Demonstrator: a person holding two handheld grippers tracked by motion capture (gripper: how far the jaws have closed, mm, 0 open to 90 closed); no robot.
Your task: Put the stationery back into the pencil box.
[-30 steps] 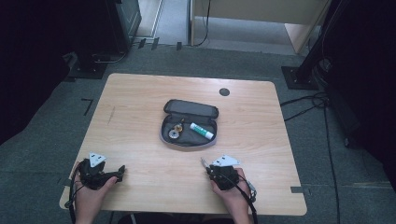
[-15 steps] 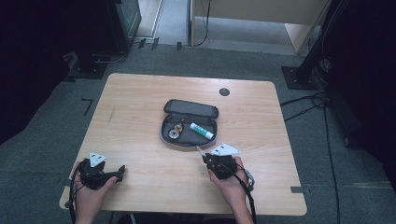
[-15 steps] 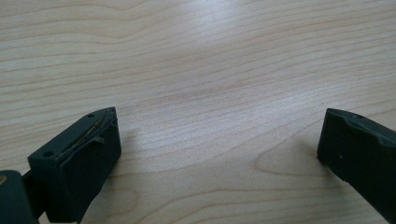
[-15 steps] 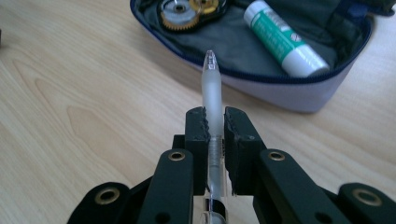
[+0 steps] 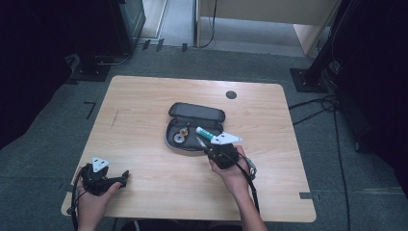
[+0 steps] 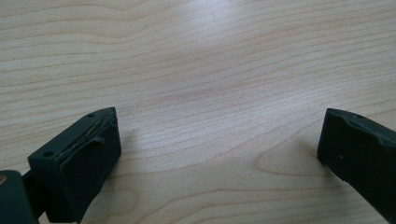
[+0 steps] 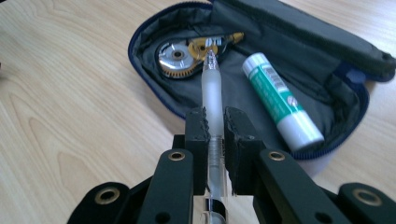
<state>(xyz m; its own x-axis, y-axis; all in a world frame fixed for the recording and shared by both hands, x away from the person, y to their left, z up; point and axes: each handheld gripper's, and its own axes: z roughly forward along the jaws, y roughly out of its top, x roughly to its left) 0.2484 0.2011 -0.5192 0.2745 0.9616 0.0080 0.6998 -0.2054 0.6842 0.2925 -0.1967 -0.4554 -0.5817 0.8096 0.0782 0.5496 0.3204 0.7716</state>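
The right gripper (image 7: 214, 122) pinches a clear pen (image 7: 213, 93) between its two jaws, tip pointing forward over the open pencil case (image 5: 195, 126), which lies near the middle of the table (image 5: 144, 101). Inside the case, a correction tape dispenser (image 7: 180, 56) lies at about 11 o'clock from the pen tip, and a green and white glue stick (image 7: 280, 100) lies at about 2 o'clock from the jaws. The left gripper (image 5: 103, 179) rests low at the table's near left corner, its jaws spread wide over bare wood and holding nothing.

The likely step is laying the pen into the case. The grip sits on the pen's smooth barrel, so it could slip or swivel if the tip catches on the case's zipped rim (image 7: 154, 98). Coming down too far forward would set the tip on the tape dispenser; drifting toward 3 o'clock would knock the glue stick. The case is light and unheld, so a push could slide it.

Open room lies between dispenser and glue stick. The table is bare around the case, with its edges well apart from it.
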